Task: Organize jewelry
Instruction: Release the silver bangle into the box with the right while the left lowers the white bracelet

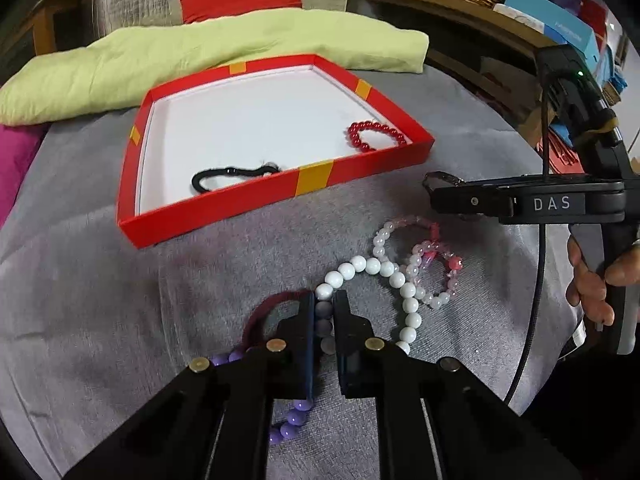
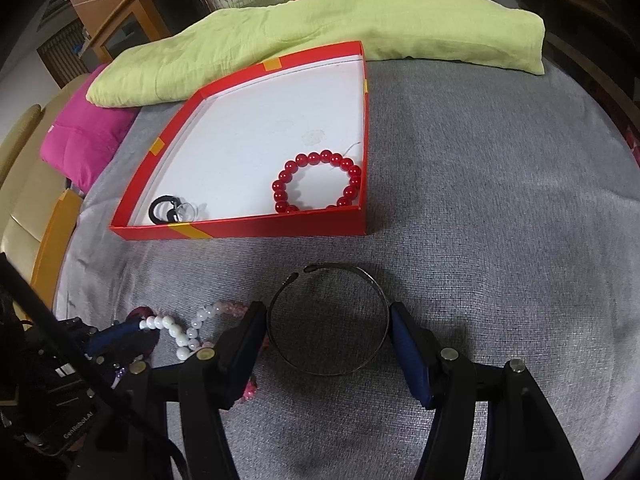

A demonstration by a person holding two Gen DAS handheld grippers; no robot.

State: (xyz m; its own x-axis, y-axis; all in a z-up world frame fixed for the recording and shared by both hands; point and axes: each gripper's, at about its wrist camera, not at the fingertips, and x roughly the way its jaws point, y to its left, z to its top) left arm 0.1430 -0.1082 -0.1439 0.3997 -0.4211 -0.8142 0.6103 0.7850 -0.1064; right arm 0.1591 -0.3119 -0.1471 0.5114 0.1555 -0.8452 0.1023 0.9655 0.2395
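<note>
Left wrist view. Your left gripper has its fingers drawn almost together, pinching the strand of large white round beads between the pads; the rest of that strand loops away to the right on the grey cloth-covered worktop. Left of the fingers lie a dark maroon elastic band and a string of purple beads, both partly hidden beneath the gripper. Beyond them sits the shallow red cardboard tray with orange tape marks and a white floor, which holds a black hair tie near its front wall and a red bead bracelet in its right corner. To the right of the white strand lies a pale pink and clear bead bracelet, touching it. At far right, your right gripper is seen side-on, with your hand on its handle.

Right wrist view. This view alone shows the thin dark metal open bangle, held across its width between the fingers of your right gripper, which stand fairly wide apart, one pad against each side of the ring. The red tray lies ahead and to the left. A folded pale green cloth lies behind the tray, with a magenta cushion at its left.
</note>
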